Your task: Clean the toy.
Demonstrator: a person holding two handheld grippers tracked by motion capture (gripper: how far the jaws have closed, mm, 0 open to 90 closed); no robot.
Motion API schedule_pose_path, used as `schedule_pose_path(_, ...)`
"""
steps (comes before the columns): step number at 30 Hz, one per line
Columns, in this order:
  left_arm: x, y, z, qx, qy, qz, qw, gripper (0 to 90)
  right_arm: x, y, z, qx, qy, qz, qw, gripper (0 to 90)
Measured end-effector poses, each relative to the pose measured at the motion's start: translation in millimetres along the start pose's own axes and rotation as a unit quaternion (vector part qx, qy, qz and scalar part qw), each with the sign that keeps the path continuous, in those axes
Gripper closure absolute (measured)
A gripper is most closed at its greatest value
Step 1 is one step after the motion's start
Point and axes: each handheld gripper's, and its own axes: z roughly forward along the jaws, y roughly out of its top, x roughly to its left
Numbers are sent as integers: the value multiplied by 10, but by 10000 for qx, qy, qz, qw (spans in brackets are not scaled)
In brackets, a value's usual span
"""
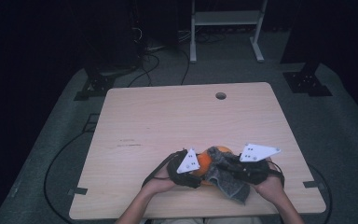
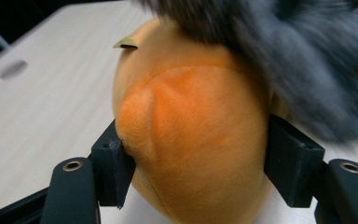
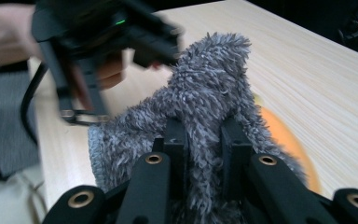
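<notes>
We begin at the left of the high view, where the left gripper [image 1: 196, 169] is held near the front edge of the pale wooden table [image 1: 168, 116], its grey three-cornered plate facing up. In the left gripper view we see its two black jaws set against opposite flanks of the round orange plush toy [image 2: 191, 140]; the pads press into the soft pile on both sides, so we record this gripper as clamped on the toy. We note no earlier picture for comparison.

Moving to the centre of the high view, we find the orange plush toy [image 1: 210, 158] between the two grippers, on or just above the table; we cannot tell which. The fluffy grey cloth [image 1: 228, 179] lies draped over the toy's right side and hangs toward the table's front edge.

At the right, the right gripper [image 1: 237, 169] points inward toward the toy. In the right gripper view we see its jaws standing close together with a bunched fold of the fluffy grey cloth [image 3: 205, 121] pinched between them, so we record it as clenched on the cloth. The orange plush shows just beyond the cloth [image 3: 284, 140].
</notes>
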Motion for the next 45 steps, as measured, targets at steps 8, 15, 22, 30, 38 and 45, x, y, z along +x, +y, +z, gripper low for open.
schedule_pose_path(8, 47, 2, 67, -289, -54, -824, 9962, 248, -178, -200, -84, 64, -300, 432, 9986, 749)
schedule_pose_path(15, -71, 33, 71, -223, -51, -249, 9994, 322, 0, -3, -93, 11, 130, 16, 9999, 748)
schedule_pose_path(22, -63, -12, 44, -210, -133, -166, 9996, 338, -364, -284, -187, 432, -313, 571, 9969, 753)
schedule_pose_path(30, -128, 31, 71, -99, -156, 222, 9996, 347, -120, 13, -209, 144, -95, 54, 9998, 757)
schedule_pose_path(38, -72, 64, 82, -428, -153, -486, 9978, 252, -164, -103, -114, 364, -81, 179, 9991, 760)
schedule_pose_path(45, -208, 104, 96, -238, -154, 385, 9989, 363, -75, 53, -226, 163, 82, -26, 9998, 761)
